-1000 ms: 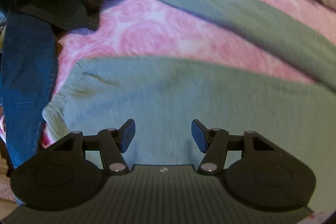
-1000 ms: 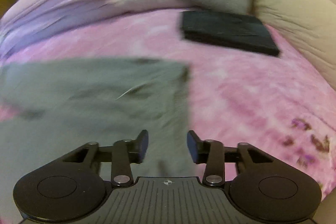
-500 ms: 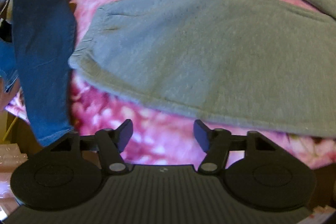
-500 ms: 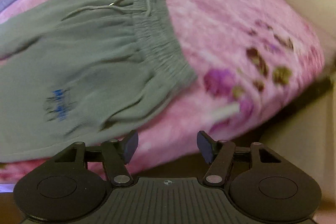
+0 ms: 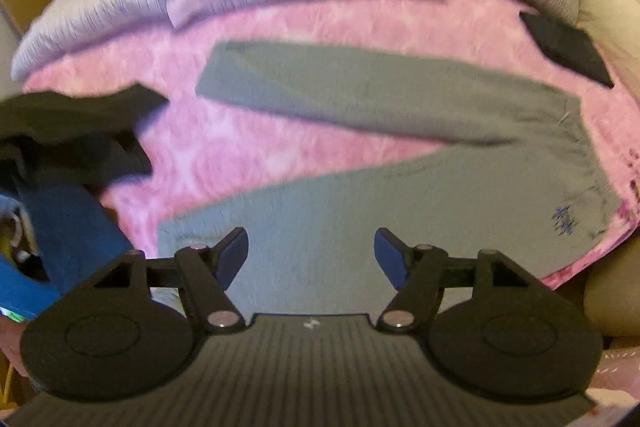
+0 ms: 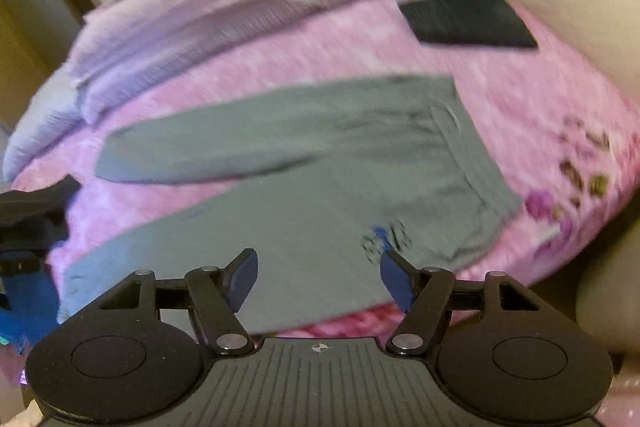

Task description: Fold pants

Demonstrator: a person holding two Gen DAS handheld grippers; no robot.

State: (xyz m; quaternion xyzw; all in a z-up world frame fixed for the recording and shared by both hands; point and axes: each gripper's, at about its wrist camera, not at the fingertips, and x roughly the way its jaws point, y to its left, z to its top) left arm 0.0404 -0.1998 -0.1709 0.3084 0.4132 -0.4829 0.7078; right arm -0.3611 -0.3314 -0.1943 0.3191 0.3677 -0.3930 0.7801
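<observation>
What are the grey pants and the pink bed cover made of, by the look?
Grey pants: probably soft matte knit, sweatpant-type; gathered waistband, drawstring, no sheen. Blur hides the weave.
Pink bed cover: looks like plush or fleece fabric with a mottled print; the soft, fuzzy surface suggests this, but motion blur leaves it open.

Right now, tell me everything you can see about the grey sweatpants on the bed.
The grey sweatpants lie flat and unfolded on the pink floral bedspread, legs splayed in a V toward the left. They look like soft fleece, with a gathered elastic waistband at the right, a light drawstring and a small blue print near the hip. Neither the left gripper nor the right gripper holds them; both are open.
</observation>
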